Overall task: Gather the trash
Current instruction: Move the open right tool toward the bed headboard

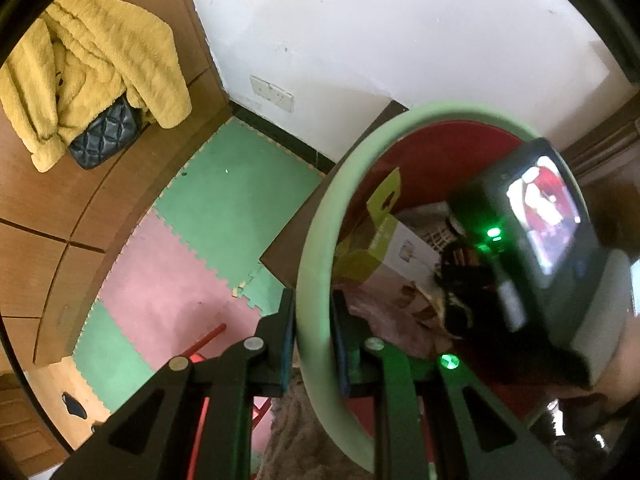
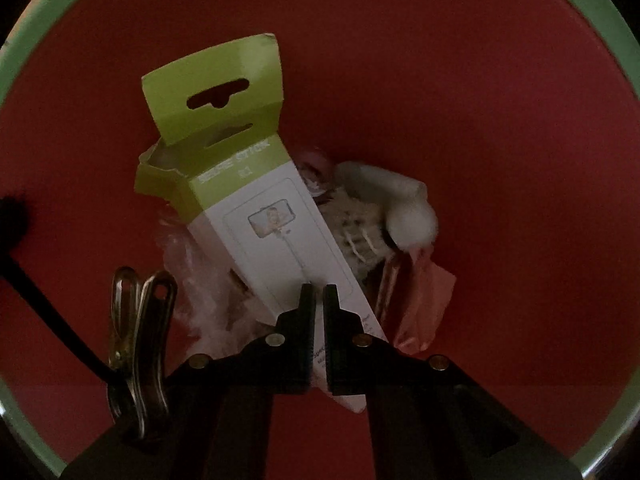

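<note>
Reaching into the round red bin with the pale green rim (image 1: 316,240), the right hand-held gripper (image 2: 319,292) is closed and empty above the white-and-lime cardboard selfie-stick box (image 2: 256,200) lying inside. The left hand-held gripper (image 1: 314,312) clamps the rim; keeping that hold firm should steady the bin.

Yellow fleece jacket (image 1: 92,76) is lying crumpled on wood cabinet (image 1: 36,216), partly covering black quilted bag (image 1: 105,135). Green/pink foam floor mats (image 1: 192,240) are running btwn cabinet and white wall (image 1: 380,32), w/ outlet (image 1: 271,93) sitting low.
</note>
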The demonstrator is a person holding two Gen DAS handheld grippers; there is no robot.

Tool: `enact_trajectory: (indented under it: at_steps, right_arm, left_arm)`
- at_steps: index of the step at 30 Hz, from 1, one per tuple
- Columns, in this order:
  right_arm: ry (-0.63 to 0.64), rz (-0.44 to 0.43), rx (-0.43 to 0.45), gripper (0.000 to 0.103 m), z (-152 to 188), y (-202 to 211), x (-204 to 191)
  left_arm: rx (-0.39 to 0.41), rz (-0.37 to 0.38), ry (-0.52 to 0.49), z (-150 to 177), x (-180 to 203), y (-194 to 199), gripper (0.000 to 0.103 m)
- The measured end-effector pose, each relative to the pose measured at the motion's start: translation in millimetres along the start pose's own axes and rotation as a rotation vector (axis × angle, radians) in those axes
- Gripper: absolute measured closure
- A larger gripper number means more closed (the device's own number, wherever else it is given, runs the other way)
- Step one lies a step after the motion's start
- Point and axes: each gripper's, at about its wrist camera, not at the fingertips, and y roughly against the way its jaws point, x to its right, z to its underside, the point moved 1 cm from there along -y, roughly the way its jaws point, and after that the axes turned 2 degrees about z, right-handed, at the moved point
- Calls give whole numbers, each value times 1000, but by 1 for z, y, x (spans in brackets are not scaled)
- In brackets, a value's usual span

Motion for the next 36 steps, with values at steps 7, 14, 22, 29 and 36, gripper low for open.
enact_trajectory:
  at_steps: [7,14,22,29,36]
  right_arm:
    - [-62,-36,31,95,9,20,4]
    - [-83,-66,145,87,39,77,20]
    - [-64,-64,187,86,74,111,28]
    - [-90,-36,217,76,103,130,37]
    - [-204,-70,274,70,128,150,60]
  left_arm:
    - [2,11,0,-1,-3,2,86]
    - [2,12,2,0,-3,1,86]
    - [-4,2,4,2,-2,0,85]
    - [-8,-12,-14,6,1,0,85]
    - [-17,-13,-43,8,1,1,83]
